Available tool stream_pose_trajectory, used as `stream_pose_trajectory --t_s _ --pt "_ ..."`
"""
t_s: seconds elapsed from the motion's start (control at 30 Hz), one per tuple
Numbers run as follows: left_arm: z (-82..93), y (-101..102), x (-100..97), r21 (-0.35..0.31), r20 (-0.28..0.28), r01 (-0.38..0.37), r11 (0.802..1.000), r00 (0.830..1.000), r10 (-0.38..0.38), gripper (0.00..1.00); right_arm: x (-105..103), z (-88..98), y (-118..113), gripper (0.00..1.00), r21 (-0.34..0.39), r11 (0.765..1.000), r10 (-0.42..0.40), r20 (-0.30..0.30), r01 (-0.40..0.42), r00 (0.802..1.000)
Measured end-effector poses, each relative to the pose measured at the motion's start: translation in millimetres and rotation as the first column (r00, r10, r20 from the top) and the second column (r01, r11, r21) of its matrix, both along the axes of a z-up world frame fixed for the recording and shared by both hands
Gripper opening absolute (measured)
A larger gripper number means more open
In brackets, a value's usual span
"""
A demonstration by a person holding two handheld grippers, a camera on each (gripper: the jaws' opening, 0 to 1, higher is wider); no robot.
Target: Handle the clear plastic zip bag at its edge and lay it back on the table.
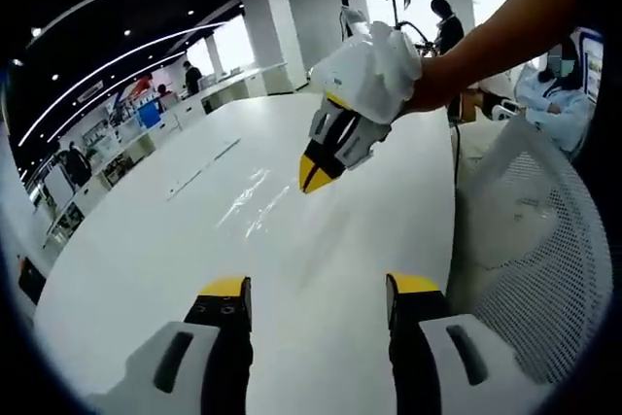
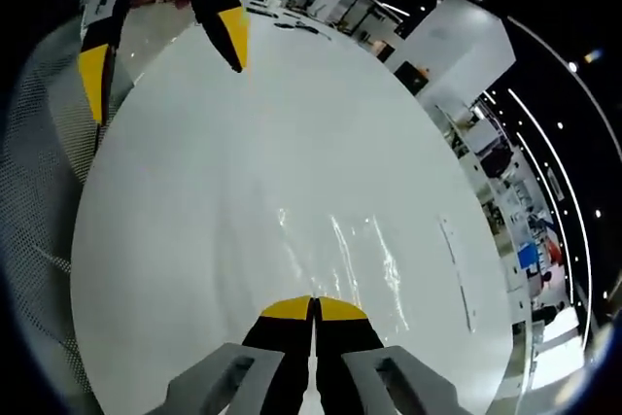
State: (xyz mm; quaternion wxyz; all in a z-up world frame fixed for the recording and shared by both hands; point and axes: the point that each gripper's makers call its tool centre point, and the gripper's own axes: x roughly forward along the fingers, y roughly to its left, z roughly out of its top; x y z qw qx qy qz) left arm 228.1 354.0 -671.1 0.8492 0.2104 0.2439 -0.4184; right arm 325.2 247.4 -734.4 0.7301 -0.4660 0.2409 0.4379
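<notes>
Under both grippers spreads a broad white table [image 1: 146,269], glossy and running far out ahead of the fingers. On it lies the clear plastic zip bag [image 2: 340,250], flat and nearly see-through, marked mostly by its shiny creases; in the right gripper view it sits just beyond the fingertips, and in the left gripper view it lies ahead of the fingers and below the other gripper's tip. To the right of the left fingers stands a white mesh chair [image 1: 544,240] at the table's edge. The left gripper [image 1: 319,289] has its yellow-tipped fingers spread wide apart, holding nothing. The right gripper [image 2: 313,306] has its fingers pressed together tip to tip — whether a bag edge is pinched between them cannot be told. A hand carries it above the table, its point aimed down toward the bag.
</notes>
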Motion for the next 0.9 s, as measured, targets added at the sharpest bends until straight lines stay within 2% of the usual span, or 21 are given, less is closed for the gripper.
stream_pose_trajectory --t_s 0.27,0.63,0.73,0.9 --pt "-1.0 7.7 -0.4 0.005 -0.003 -0.026 1.0 1.0 0.026 0.54 11.4 2.2 3.2 0.0 -0.005 1.0 -0.02 0.018 0.02 1.0" --pt "-11.9 13.1 -6.3 -0.03 -0.061 -0.069 0.997 0.996 0.067 0.61 22.6 -1.6 4.6 0.0 -0.027 0.999 -0.029 0.01 0.029 1.0" --pt "-12.4 12.5 -7.2 -0.038 -0.068 -0.071 0.997 0.995 0.069 0.62 25.1 -4.8 4.0 0.0 -0.042 0.999 -0.026 0.005 0.027 1.0" --pt "-11.3 12.2 -7.5 -0.038 -0.067 -0.066 0.997 0.996 0.063 0.61 39.0 -20.4 -0.8 0.0 -0.059 0.997 -0.047 -0.009 0.047 0.999"
